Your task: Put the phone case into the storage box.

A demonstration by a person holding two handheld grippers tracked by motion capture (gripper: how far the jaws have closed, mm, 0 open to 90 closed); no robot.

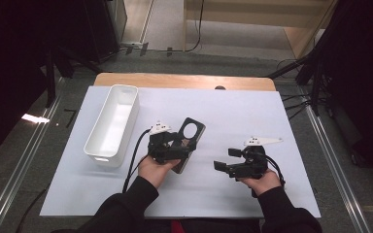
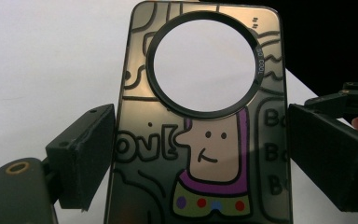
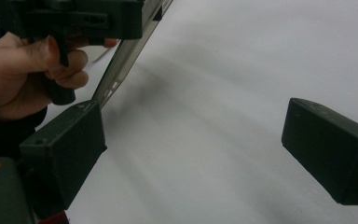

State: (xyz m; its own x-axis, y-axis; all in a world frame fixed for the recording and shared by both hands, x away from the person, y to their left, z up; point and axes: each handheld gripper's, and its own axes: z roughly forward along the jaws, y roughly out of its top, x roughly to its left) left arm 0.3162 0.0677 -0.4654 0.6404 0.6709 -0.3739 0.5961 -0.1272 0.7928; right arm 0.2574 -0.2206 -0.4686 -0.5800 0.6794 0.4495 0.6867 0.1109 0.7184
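A dark, see-through phone case with a large round cut-out and cartoon drawings stands lifted off the white sheet. My left gripper is shut on it, one pad against each long side. In the left gripper view the case stands between both pads, its cut-out at the top. My right gripper hovers to the right of the case, open, with nothing between its jaws. In the right gripper view the case's thin edge runs up at the left, beside the hand holding the left gripper.
A long white bin lies at the left of the white sheet, its inside bare. The sheet covers a wooden table. Dark stands and cables flank the table on both sides.
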